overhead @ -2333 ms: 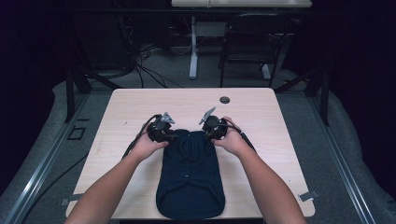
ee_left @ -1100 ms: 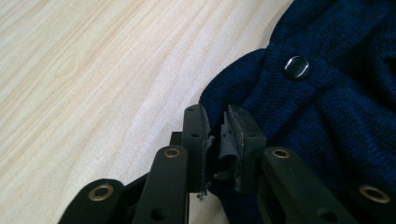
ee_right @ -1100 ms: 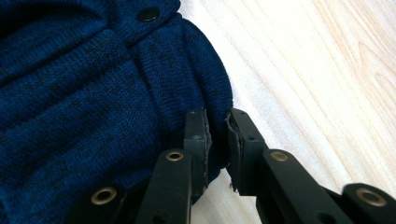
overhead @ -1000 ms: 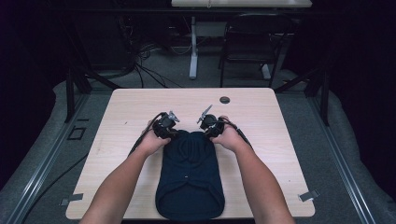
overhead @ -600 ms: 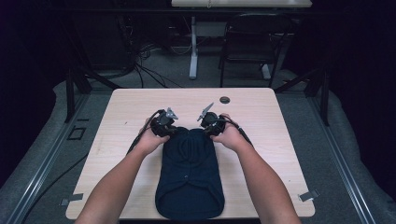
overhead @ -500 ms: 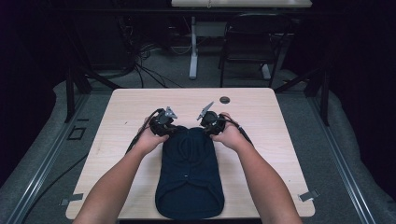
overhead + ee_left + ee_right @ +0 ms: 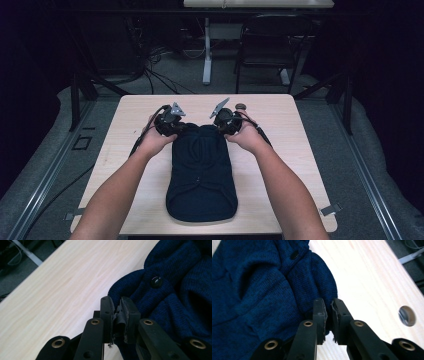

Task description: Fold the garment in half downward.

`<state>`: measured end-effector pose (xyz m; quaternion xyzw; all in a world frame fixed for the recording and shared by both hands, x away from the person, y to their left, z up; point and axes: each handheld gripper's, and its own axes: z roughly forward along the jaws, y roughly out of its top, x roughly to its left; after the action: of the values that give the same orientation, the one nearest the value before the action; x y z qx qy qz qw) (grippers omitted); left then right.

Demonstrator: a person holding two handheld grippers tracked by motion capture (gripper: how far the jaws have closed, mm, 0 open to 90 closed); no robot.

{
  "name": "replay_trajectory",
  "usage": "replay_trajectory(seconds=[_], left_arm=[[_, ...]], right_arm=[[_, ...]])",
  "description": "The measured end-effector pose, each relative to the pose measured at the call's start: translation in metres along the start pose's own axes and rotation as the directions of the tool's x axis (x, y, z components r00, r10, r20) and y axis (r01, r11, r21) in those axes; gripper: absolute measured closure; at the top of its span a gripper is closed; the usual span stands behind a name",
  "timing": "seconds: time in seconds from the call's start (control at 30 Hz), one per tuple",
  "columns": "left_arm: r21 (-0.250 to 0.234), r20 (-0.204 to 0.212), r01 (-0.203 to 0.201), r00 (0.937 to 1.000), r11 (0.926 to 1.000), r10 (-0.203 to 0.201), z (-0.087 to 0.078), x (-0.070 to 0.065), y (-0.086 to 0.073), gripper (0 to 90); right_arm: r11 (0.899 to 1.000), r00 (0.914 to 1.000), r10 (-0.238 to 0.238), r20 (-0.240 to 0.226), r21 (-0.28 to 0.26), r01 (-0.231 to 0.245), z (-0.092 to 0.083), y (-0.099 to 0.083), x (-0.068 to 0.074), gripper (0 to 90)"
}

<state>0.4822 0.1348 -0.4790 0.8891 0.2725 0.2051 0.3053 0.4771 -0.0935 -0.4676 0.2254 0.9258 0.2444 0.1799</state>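
A: How do the jaws stand?

B: Both pairs are pinched nearly together on cloth. In the left gripper view, the left gripper (image 7: 118,308) has its jaws closed on the edge of the dark blue knitted garment (image 7: 175,290), which bunches at the right of the frame with a black button (image 7: 156,281) near the upper right. In the right gripper view, the right gripper (image 7: 329,307) clamps a fold of the same garment, which takes up the left of that frame.

A: And from the high view?

B: The garment (image 7: 201,175) lies lengthwise at the centre of the light wooden table (image 7: 115,155), reaching down to the lower edge. The left gripper (image 7: 170,124) and right gripper (image 7: 226,121) sit at its upper corners, each held in a hand.

A: Anything else on the table?

B: A small dark round hole or disc (image 7: 240,106) just above the right gripper; it shows at the right of the right gripper view (image 7: 407,315).
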Motion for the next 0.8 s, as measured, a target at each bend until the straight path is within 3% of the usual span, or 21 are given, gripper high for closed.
replay_trajectory(seconds=[0.43, 0.8], left_arm=[[-0.061, -0.059, -0.024, 0.9981, 0.9979, 0.021, -0.024, 0.014, 0.026, 80.9], [-0.076, -0.108, -0.047, 0.9934, 0.996, 0.038, -0.032, 0.018, 0.038, 81.0]], right_arm=[[0.999, 0.9976, -0.019, 0.066, -0.031, 0.021, -0.028, 0.022, -0.016, 81.8], [0.997, 0.9936, -0.015, 0.112, -0.068, 0.022, -0.039, 0.03, -0.021, 81.8]])
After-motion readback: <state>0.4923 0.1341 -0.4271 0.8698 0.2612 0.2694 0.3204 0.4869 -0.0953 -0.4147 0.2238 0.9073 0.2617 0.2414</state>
